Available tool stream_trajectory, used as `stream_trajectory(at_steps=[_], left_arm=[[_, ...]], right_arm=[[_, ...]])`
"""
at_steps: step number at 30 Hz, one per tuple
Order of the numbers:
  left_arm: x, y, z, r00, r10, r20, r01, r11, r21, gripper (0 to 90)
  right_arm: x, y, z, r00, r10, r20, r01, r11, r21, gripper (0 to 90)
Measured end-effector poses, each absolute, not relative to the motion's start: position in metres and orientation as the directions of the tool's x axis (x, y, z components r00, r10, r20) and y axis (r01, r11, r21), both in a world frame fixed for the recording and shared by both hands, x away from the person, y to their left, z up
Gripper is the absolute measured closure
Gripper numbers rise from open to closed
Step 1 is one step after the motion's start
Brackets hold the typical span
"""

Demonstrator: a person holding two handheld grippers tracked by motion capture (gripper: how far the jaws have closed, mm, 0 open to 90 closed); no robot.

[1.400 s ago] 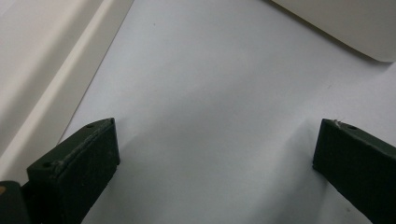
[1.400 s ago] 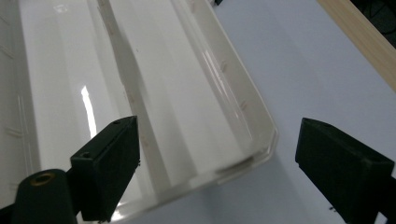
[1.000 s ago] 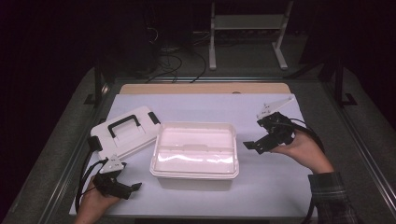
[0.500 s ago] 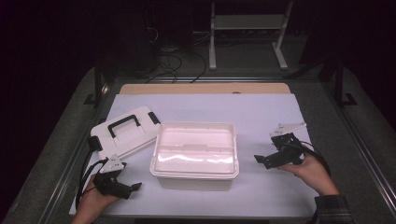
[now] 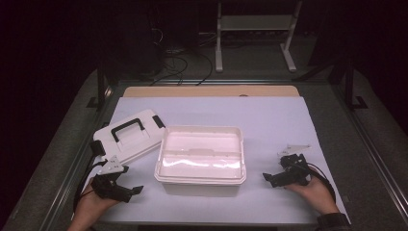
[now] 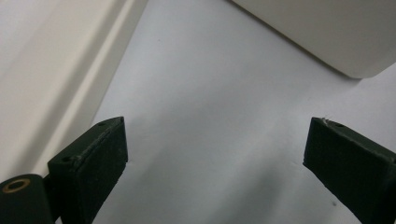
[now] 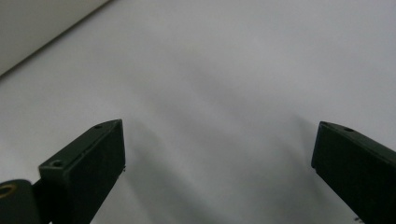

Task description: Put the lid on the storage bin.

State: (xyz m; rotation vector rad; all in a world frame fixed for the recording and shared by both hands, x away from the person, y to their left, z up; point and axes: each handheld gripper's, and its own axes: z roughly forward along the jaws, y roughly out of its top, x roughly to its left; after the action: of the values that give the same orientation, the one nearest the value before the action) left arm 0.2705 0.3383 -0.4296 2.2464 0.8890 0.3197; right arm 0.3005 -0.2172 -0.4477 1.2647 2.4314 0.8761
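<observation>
Grippers first: we've got the left gripper (image 5: 126, 190) parked at the near left corner of the table (image 5: 288, 120), and its jaws stand wide apart with nothing between them. In the left gripper view we just see bare white tabletop in the gap, with a corner of the box up at the top right and the edge of the lid along the left side. Those jaws have just been closing a touch, but they're nowhere near gripping anything.

Over on the near right, the right gripper (image 5: 270, 178) sits low over the table, pointing left toward the box. Its jaws are spread wide too, and the right gripper view shows only plain white surface between them, so it's holding nothing either. We can see the hand (image 5: 315, 190) behind it, resting at the near edge.

As for the thing both grippers point at, the white box (image 5: 200, 155) sits open in the middle of the table, roughly between the two grippers and a bit farther out. Neither gripper touches it; the left one is near its near left corner, the right one stands farther off from its right wall.

Its lid (image 5: 129, 135), white with a black handle (image 5: 127, 128), lies flat and angled just left of the box, right up against it as far as we can tell.
</observation>
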Motion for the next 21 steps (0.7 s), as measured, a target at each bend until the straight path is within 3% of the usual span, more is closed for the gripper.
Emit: stream_trajectory(at_steps=[7,9,16,21], left_arm=[[0.279,0.342,-0.415,0.724,0.689,-0.025,0.529,-0.532,0.661,6.6],[0.282,0.343,-0.412,0.726,0.687,-0.032,0.531,-0.530,0.661,12.6],[0.297,0.347,-0.391,0.720,0.694,-0.014,0.540,-0.547,0.639,14.4],[0.309,0.351,-0.376,0.720,0.694,-0.004,0.542,-0.558,0.628,23.9]], right_arm=[[0.291,-0.219,-0.456,-0.579,0.815,0.023,0.618,0.420,0.665,1.5],[0.288,-0.221,-0.458,-0.579,0.815,0.023,0.601,0.408,0.687,1.6],[0.288,-0.222,-0.459,-0.579,0.815,0.023,0.597,0.405,0.692,1.5],[0.288,-0.222,-0.459,-0.579,0.815,0.023,0.596,0.405,0.693,1.5]])
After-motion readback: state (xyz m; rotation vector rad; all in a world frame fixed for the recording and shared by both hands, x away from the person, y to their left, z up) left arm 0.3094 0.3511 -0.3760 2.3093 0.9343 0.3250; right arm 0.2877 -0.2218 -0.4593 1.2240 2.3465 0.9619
